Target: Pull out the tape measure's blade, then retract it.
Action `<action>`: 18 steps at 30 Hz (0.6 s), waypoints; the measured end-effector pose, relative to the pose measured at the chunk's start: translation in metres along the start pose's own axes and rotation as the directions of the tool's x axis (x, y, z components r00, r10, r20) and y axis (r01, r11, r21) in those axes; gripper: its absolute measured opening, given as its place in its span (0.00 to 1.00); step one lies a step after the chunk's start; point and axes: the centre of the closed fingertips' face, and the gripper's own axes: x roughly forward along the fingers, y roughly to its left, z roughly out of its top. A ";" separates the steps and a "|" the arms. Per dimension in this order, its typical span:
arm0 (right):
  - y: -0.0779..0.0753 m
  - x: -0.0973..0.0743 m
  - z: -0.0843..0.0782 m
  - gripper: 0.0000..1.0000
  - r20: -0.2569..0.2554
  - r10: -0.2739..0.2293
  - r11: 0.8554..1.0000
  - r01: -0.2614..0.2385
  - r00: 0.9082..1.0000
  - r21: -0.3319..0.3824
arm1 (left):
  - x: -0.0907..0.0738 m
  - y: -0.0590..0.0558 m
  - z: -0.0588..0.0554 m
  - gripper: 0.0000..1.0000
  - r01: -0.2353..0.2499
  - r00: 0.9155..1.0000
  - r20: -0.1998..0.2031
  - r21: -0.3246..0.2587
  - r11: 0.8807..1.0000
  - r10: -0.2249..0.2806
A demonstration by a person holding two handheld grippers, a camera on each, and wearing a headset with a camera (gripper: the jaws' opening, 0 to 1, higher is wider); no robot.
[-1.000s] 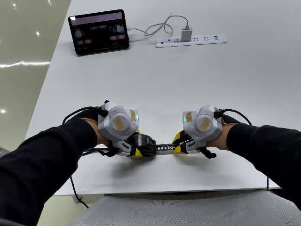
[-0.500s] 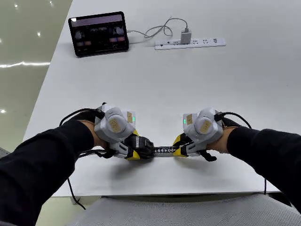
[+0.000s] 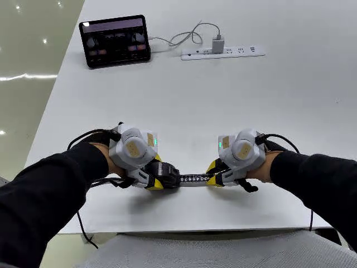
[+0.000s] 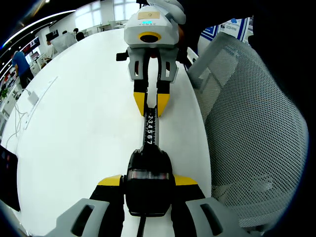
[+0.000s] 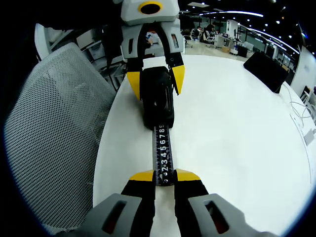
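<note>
I had the left gripper point(image 4: 148, 180) clamped across the case point(image 4: 148, 165), its jaws spread just to the case's width, one on each flank. The right gripper point(image 5: 165, 177) was pinched almost fully together on the tip end of the blade point(image 5: 162, 150), with the yellow tips meeting over the first printed numerals.

From the head view, the case sat on the table point(image 3: 234, 100) close to the near edge, at about 6 o'clock from the table's middle. The blade ran flat out of it toward 3 o'clock and into the right gripper. Only a short run was showing (I could read the digits up to roughly eight or nine in the right gripper view). A tablet point(image 3: 114, 40) lay far off at 11 o'clock and a power strip point(image 3: 223, 52) at 12, both well apart from the work.

I judged this to be the pull-out step, and early in it, since the two grippers were near each other with little blade between them. The next move, as I saw it, called for drawing the right gripper straight toward 3 o'clock, in line with the blade. The left would need to pin the case so it neither slid nor twisted. For the retract I would walk the tip back toward 9 o'clock under grip, because releasing it would risk the blade snapping home.
</note>
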 end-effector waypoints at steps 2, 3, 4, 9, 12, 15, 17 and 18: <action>0.000 0.000 -0.001 0.09 0.000 0.000 1.000 0.000 1.000 -0.002 | 0.000 0.000 0.000 0.32 0.001 1.000 -0.002 0.006 1.000 -0.001; 0.000 -0.001 -0.001 0.09 0.000 0.000 1.000 0.000 1.000 -0.004 | 0.000 0.000 0.000 0.32 0.002 1.000 -0.003 0.008 1.000 -0.002; 0.001 -0.001 -0.001 0.09 0.000 0.000 1.000 0.000 1.000 -0.003 | 0.000 -0.001 0.000 0.32 0.002 1.000 -0.004 0.009 1.000 -0.002; 0.001 -0.002 -0.003 0.09 0.003 -0.001 1.000 0.001 1.000 0.010 | 0.001 -0.001 0.000 0.32 0.006 1.000 0.000 0.005 1.000 -0.006; 0.000 -0.002 -0.003 0.09 0.003 0.000 1.000 -0.001 1.000 0.010 | 0.001 -0.001 0.001 0.32 0.002 1.000 -0.006 0.008 1.000 -0.002; 0.000 -0.002 -0.003 0.09 0.003 0.001 1.000 -0.001 1.000 0.011 | 0.001 -0.001 0.000 0.32 0.003 1.000 -0.009 0.006 1.000 -0.003; 0.000 -0.002 -0.003 0.09 0.005 0.002 1.000 -0.002 1.000 0.012 | 0.001 0.000 0.000 0.32 0.005 1.000 -0.009 0.006 1.000 -0.005; 0.000 -0.002 -0.003 0.09 0.004 0.002 1.000 -0.002 1.000 0.011 | 0.001 0.000 0.000 0.32 0.005 1.000 -0.009 0.005 1.000 -0.005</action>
